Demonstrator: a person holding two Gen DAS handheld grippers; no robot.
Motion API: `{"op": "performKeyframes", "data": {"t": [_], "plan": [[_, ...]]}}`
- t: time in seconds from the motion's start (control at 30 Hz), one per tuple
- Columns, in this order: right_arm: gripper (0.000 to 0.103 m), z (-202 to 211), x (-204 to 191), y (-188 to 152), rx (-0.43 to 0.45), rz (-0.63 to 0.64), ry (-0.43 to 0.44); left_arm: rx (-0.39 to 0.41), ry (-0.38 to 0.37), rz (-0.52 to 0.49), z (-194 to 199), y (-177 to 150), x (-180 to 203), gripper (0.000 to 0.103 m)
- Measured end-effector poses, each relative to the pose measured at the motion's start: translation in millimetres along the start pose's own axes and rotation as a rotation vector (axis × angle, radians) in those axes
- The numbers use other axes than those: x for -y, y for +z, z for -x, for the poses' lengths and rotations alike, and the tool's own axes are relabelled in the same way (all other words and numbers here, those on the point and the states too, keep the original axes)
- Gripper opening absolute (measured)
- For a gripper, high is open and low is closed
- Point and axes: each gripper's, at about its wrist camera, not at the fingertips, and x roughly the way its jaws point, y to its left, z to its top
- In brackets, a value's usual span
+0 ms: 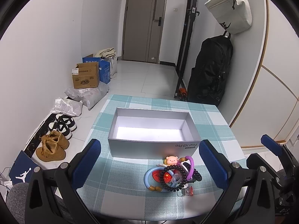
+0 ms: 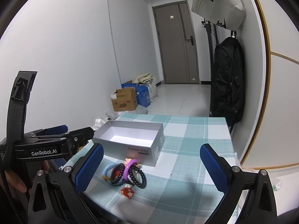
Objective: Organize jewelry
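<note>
1. My left gripper (image 1: 149, 166) and right gripper (image 2: 151, 166) both hang with jaws spread, holding nothing.
2. The jewelry (image 1: 172, 175) lies heaped on the checked cloth (image 1: 115, 175), just before the box (image 1: 149, 130).
3. Only my left view shows shoes (image 1: 54, 145); only my right shows a hand (image 2: 13, 179).
4. A door (image 1: 143, 22) stands behind.

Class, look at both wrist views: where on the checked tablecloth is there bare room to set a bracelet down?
Bare cloth lies right of the jewelry pile, toward the table's right edge, and behind the open box. The box floor is bare too. It is crowded in front of the box, where the pile sits.
</note>
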Motion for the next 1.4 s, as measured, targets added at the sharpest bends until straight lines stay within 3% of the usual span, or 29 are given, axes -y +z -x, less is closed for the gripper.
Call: {"op": "performKeyframes", "data": {"t": [0.47, 1.03, 1.3, 1.4], "plan": [[0.103, 0.0, -0.2, 0.4, 0.001, -0.004, 0.000, -0.010, 0.000, 0.007, -1.1, -1.0, -1.4, 0.102], [0.103, -5.9, -2.2, -1.5, -0.025, 0.018, 0.001, -0.077, -0.033, 0.025, -14.0, -3.8, -3.0, 0.101], [0.103, -18.0, 23.5, -1.9, -0.090, -0.072, -0.075, -0.224, -0.126, 0.058, -33.3, -15.7, -13.2, 0.099], [0.103, -22.0, 39.3, -2.7, -0.109, -0.143, -0.093, -0.305, -0.180, 0.068, -44.8, -24.0, -13.0, 0.091]]}}
